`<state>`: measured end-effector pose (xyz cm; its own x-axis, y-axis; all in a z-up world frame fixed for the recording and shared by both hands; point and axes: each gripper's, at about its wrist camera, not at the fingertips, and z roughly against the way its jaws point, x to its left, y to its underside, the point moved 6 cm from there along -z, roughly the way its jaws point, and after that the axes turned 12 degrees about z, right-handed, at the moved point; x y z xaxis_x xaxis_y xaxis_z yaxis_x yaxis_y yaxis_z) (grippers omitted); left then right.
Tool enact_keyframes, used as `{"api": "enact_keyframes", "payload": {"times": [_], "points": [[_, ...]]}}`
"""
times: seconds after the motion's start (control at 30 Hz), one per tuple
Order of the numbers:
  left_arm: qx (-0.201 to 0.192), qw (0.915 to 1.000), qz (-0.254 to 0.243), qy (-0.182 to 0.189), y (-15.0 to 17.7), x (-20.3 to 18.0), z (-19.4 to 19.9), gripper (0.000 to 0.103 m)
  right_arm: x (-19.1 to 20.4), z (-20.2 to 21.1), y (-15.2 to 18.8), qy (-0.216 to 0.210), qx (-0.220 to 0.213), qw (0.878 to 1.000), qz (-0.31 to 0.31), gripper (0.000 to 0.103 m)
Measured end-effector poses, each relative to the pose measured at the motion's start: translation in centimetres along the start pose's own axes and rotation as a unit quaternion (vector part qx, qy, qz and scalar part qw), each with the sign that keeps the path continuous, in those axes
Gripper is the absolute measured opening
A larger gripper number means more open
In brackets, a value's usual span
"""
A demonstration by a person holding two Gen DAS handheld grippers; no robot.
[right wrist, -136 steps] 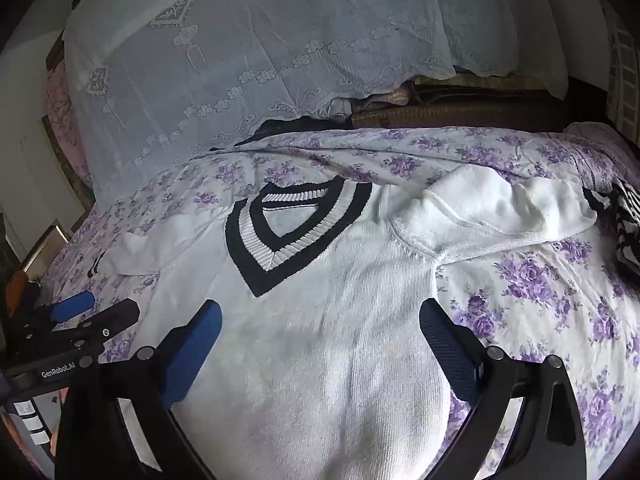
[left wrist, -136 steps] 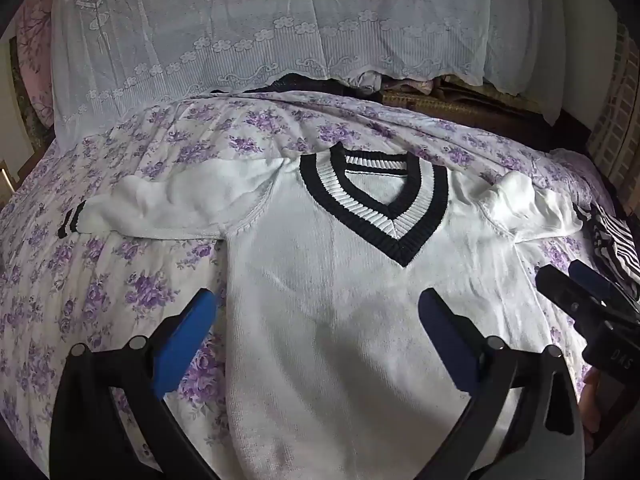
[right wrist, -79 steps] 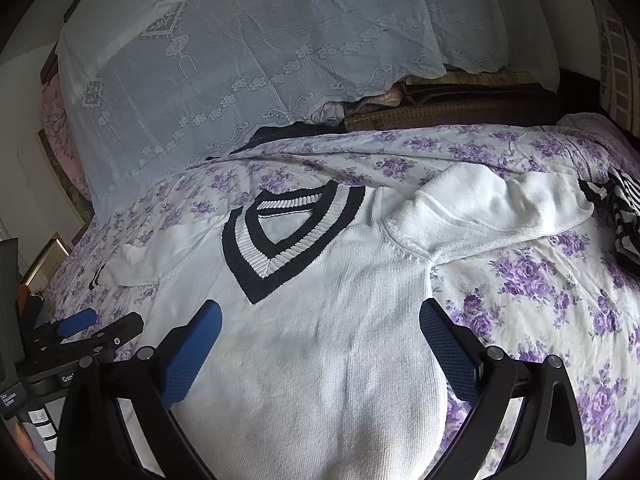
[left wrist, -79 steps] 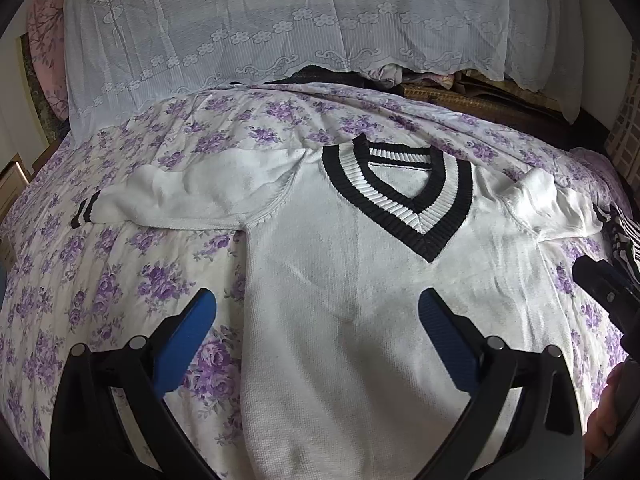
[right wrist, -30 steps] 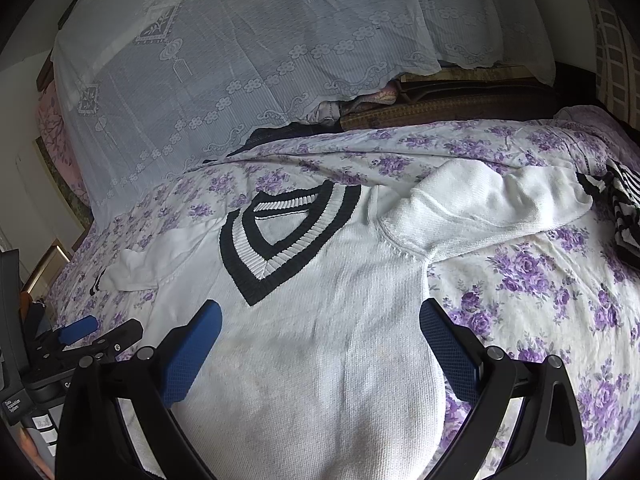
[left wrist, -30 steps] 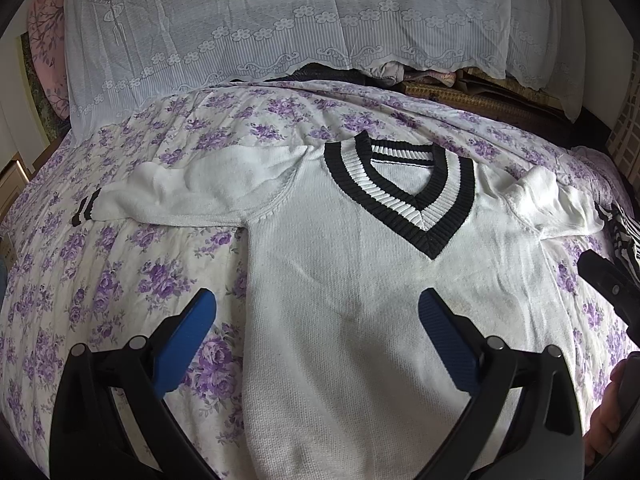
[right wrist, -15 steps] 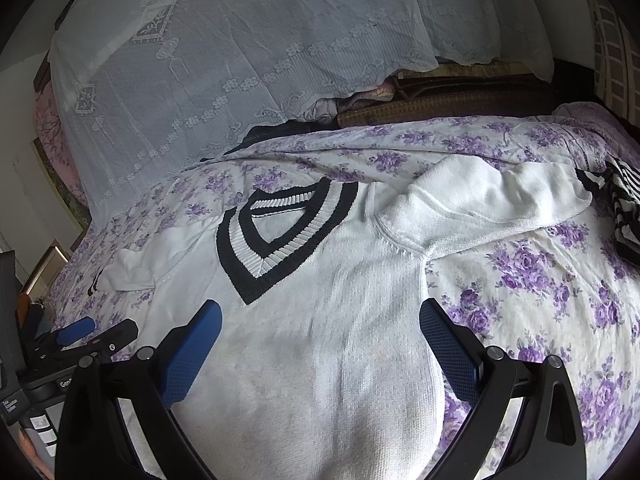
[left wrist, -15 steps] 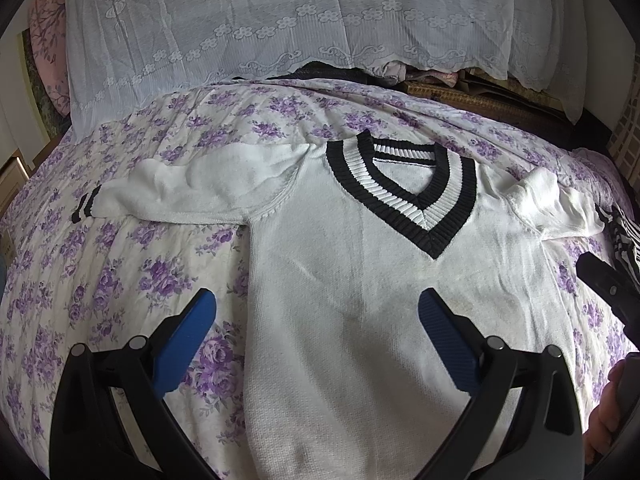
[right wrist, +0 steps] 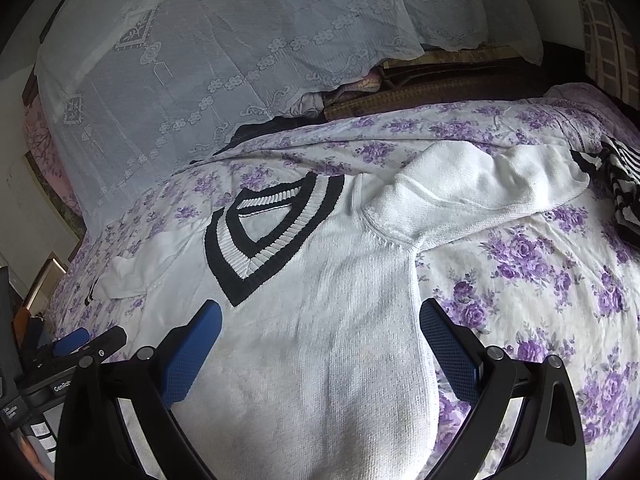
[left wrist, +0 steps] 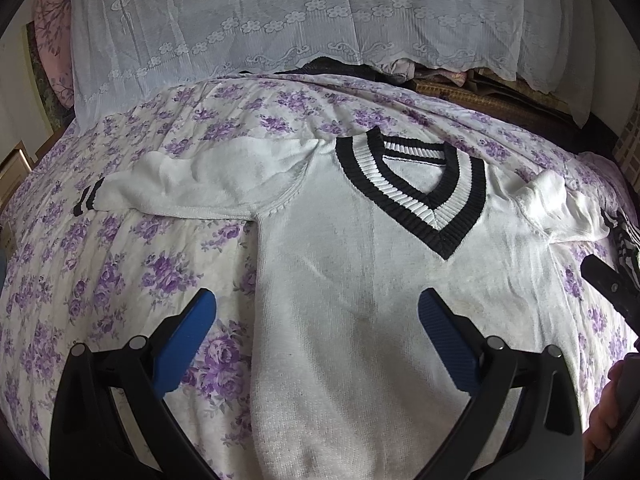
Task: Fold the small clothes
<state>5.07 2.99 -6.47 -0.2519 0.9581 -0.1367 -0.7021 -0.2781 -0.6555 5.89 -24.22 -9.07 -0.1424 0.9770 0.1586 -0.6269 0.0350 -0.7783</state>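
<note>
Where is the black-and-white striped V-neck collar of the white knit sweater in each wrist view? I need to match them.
Left wrist: the striped V-neck collar sits right of centre, in the upper half.
Right wrist: the collar sits left of centre, tilted.
Shared landmark: the white lace curtain behind the bed.

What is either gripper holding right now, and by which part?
Nothing. The left gripper and right gripper are both open above the white sweater, which lies flat on the floral bedspread.
</note>
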Motion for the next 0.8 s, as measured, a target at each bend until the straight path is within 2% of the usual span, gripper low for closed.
{"api": "enact_keyframes", "payload": {"times": [0.23,0.3,0.37,0.43,0.5,0.6,0.7,0.77,0.8], "points": [[0.005,0.9995,0.018,-0.024,-2.2,3.2,-1.5,0.099,-3.3,-1.8,0.3,-0.025,0.020,0.998,-0.058,0.100],[-0.009,0.9986,0.020,-0.049,-3.8,5.7,-2.2,0.099,-5.2,-2.2,0.3,-0.023,0.021,0.996,-0.085,0.099],[-0.003,0.9968,0.039,-0.069,-5.3,9.0,-3.7,0.099,-7.2,-2.4,0.4,-0.012,0.019,0.994,-0.111,0.100],[0.027,0.9948,0.083,-0.053,-6.5,12.4,-5.6,0.099,-9.5,-2.7,0.7,-0.002,0.020,0.990,-0.143,0.100],[0.060,0.9884,0.136,-0.029,-7.5,16.0,-7.8,0.099,-11.1,-2.9,1.1,-0.002,0.018,0.985,-0.174,0.100],[0.081,0.9748,0.207,-0.020,-8.6,21.0,-10.6,0.099,-12.5,-3.4,1.9,-0.016,0.017,0.976,-0.219,0.100],[0.096,0.9585,0.268,0.019,-9.5,24.5,-12.8,0.099,-12.2,-3.7,1.8,-0.012,0.014,0.978,-0.209,0.100],[0.098,0.9538,0.282,0.032,-10.4,25.7,-13.8,0.099,-11.8,-4.0,1.6,-0.008,0.015,0.981,-0.193,0.100],[0.096,0.9541,0.282,0.032,-10.8,26.0,-14.1,0.099,-11.6,-4.3,1.6,-0.004,0.015,0.982,-0.186,0.100]]}}
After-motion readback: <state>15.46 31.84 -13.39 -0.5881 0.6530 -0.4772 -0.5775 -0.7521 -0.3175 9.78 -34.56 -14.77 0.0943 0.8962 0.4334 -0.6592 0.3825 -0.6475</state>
